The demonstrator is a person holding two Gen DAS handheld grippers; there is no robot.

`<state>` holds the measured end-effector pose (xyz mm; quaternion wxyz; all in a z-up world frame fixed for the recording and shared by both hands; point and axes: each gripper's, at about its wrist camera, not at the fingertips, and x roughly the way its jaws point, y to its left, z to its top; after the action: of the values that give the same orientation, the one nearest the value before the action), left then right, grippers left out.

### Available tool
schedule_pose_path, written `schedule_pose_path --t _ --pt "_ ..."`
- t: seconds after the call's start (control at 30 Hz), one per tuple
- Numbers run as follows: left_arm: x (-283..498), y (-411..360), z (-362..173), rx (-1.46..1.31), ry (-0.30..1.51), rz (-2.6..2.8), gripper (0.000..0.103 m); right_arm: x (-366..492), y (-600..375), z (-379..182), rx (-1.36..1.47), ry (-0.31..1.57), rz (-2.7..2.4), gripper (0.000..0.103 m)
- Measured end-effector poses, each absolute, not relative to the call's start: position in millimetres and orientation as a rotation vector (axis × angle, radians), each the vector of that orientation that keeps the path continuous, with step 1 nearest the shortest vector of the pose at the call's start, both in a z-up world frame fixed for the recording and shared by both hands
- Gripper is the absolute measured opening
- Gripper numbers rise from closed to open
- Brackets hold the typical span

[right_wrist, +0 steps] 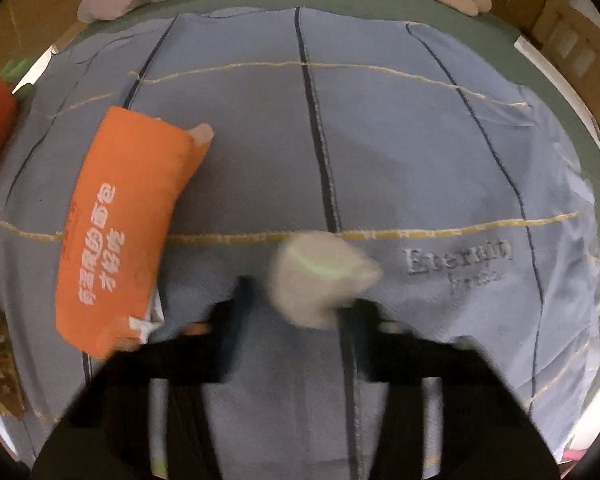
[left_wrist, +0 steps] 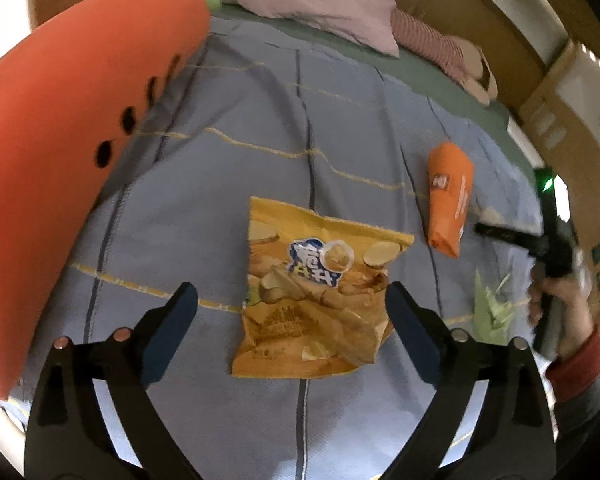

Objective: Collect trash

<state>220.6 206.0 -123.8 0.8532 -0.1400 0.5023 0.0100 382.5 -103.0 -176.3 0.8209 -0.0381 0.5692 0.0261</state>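
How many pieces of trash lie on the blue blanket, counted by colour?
Yellow: 1, the chip bag.
Orange: 1, the bread wrapper.
Pale green: 1, the crumpled wrapper.
Total: 3.

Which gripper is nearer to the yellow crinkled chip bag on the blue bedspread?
Left. The left gripper straddles the yellow chip bag, jaws open. The right gripper is farther off, beyond the orange wrapper.

R jaws shut on pale wrapper, blurred; orange packet just left, on blue quilt.
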Motion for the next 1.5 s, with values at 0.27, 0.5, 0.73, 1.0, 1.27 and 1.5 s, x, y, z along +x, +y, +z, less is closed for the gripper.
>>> schedule_pose_path --t 0.27,0.5,0.73,1.0,1.27,1.5 --pt "239 174 -152 -0.212 1.123 -0.042 0.095 335 -98 -133 -0.030 1.108 0.149 0.018" --pt "234 154 -159 -0.114 1.095 -0.008 0.081 265 -90 -90 -0.086 1.016 0.252 0.018" --pt "221 154 -142 -0.126 1.041 -0.022 0.061 224 -71 -86 -0.172 1.030 0.284 0.018" --pt "191 158 -97 -0.168 0.924 -0.062 0.057 207 -49 -86 -0.242 1.005 0.277 0.018" --pt "178 138 -83 -0.049 0.889 -0.008 0.057 201 -35 -81 -0.285 0.975 0.260 0.018" --pt "168 128 -74 0.009 0.865 -0.023 0.057 197 -35 -77 -0.283 0.967 0.247 0.018"
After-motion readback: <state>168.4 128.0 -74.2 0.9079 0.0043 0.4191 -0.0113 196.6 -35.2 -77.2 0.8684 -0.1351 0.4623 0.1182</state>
